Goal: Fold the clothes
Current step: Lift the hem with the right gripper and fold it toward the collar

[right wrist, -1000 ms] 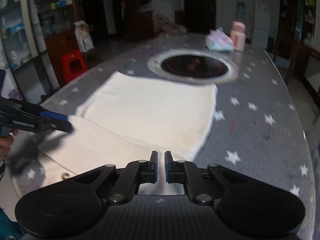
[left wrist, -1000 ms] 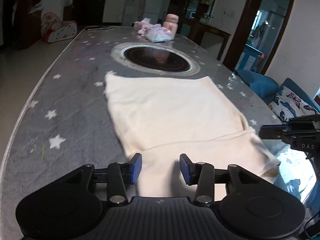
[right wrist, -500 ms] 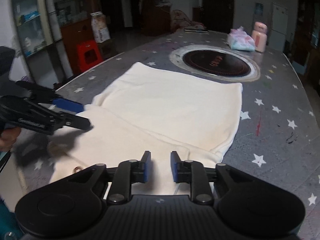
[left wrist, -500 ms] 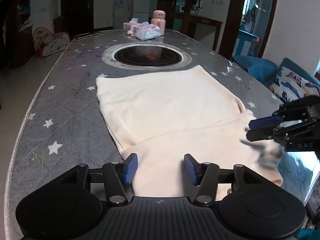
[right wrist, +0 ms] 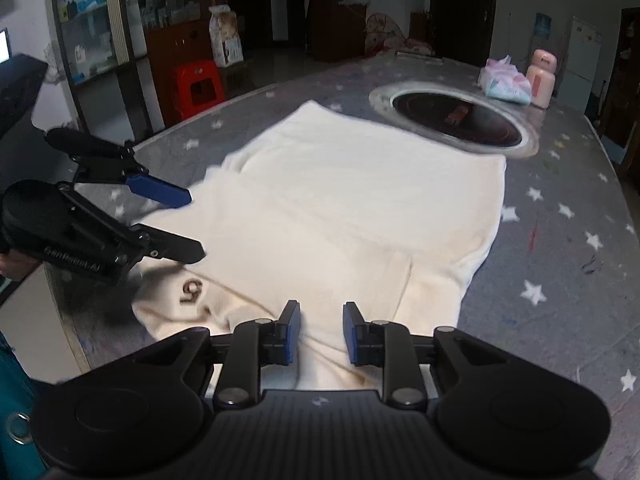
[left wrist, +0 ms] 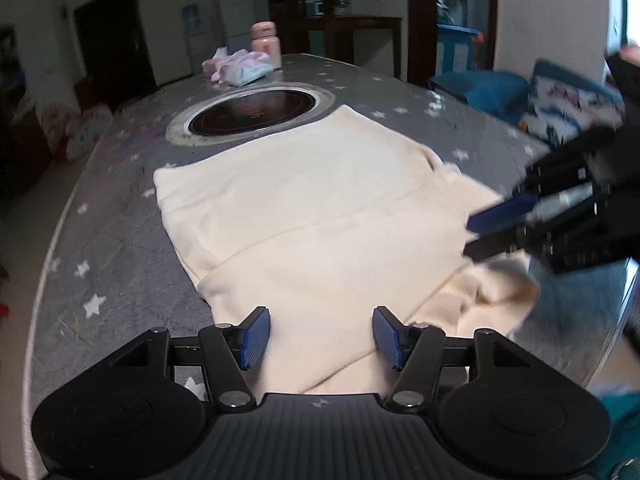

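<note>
We see a grey starred desk (left wrist: 120, 248) with a round cooktop (left wrist: 252, 114). The cream garment (left wrist: 320, 216) lies folded just before the cooktop. Our left gripper (left wrist: 320, 332) is opening, grasping nothing; our right gripper (right wrist: 320, 330) is released above the garment's near edge.

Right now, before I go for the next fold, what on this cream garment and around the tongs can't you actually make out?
- Cream garment, near edge: both wrist views, hidden under each camera's own body.
- Dark mark on garment: right wrist view, too blurred to read.
- Right tongs: left wrist view, motion-blurred; cloth contact unclear.
- Left tongs, opening: right wrist view, lower finger's shadow hides contact.
- Pink jar label: too small.
</note>
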